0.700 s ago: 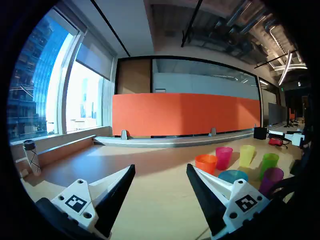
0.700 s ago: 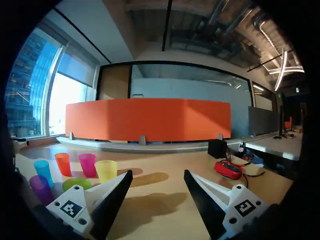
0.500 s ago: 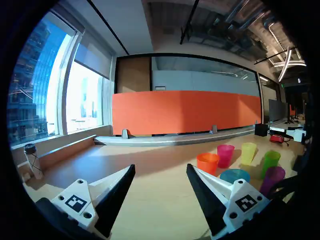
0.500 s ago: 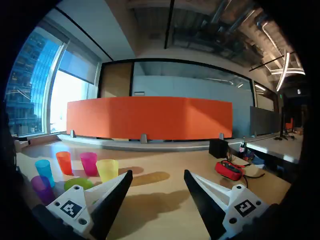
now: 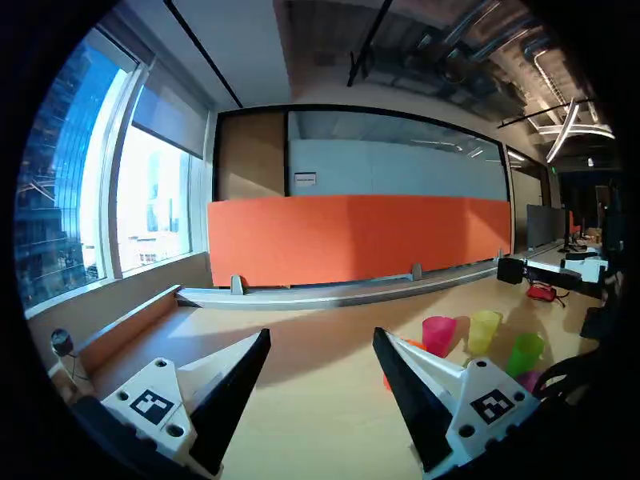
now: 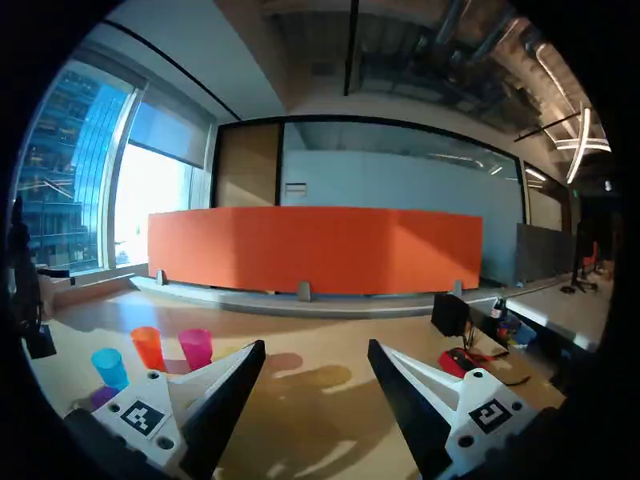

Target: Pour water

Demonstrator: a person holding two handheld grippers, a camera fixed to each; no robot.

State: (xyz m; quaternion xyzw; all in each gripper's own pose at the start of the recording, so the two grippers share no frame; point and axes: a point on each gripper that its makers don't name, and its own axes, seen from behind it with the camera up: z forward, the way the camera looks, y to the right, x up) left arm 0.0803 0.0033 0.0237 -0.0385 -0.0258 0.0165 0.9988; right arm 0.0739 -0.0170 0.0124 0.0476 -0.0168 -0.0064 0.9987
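Both are empty, jaws wide apart: left gripper (image 5: 320, 332) and right gripper (image 6: 315, 344) hover over the table (image 5: 320, 416). The cups (image 5: 438, 334) sit clustered between them, a bit ahead. Orange divider (image 5: 360, 240) at the back. Looks like the very start. Next up: drop down and grab a cup, though I can't tell which one has water.
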